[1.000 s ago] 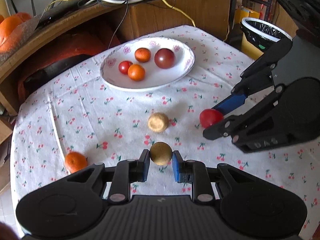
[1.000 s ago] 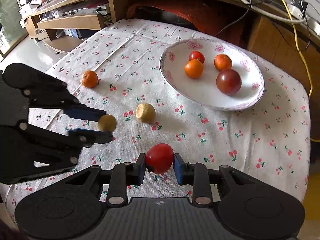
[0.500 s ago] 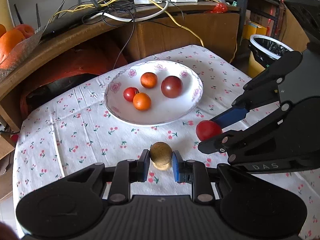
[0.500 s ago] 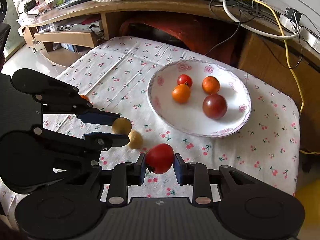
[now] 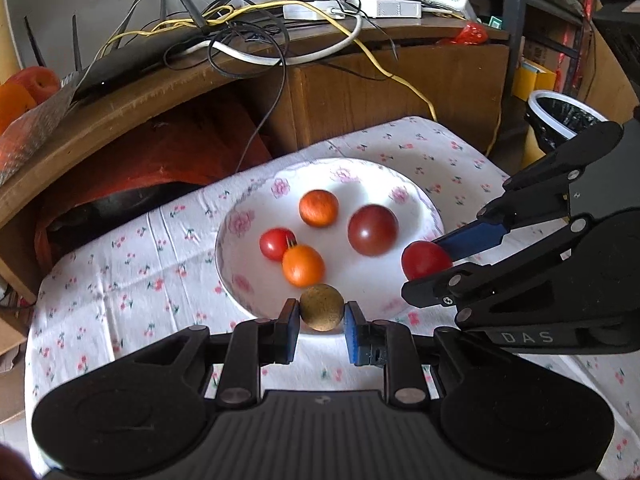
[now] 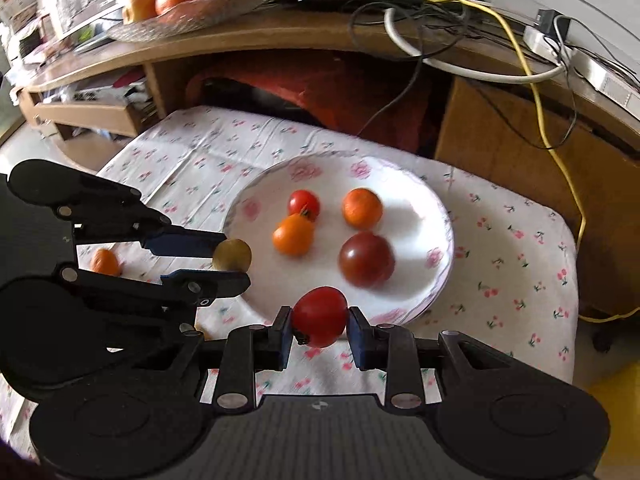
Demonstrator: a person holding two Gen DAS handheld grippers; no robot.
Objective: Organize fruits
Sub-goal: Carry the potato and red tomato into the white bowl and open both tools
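Observation:
My left gripper [image 5: 321, 317] is shut on a round tan fruit [image 5: 322, 307], held over the near rim of the white flowered plate [image 5: 420, 204]. My right gripper [image 6: 319, 326] is shut on a red tomato [image 6: 320, 315] at the plate's [image 6: 436, 256] near edge. Each gripper shows in the other's view, the left one [image 6: 234, 266] with the tan fruit [image 6: 232, 255], the right one [image 5: 424, 268] with the tomato [image 5: 425, 260]. On the plate lie two orange fruits [image 5: 303, 265], a small red tomato [image 5: 276, 243] and a dark red tomato [image 5: 373, 230].
A small orange fruit [image 6: 105, 262] lies on the cherry-print tablecloth [image 6: 512, 264] behind the left gripper. A wooden desk [image 5: 132, 96] with tangled cables [image 5: 256, 32] stands beyond the table. A fruit tray [image 6: 188, 8] sits on the desk. A bin [image 5: 560, 116] is at the right.
Both grippers have carried their fruits forward from the open cloth to the plate's near edge. The second tan fruit on the cloth has dropped out of view.

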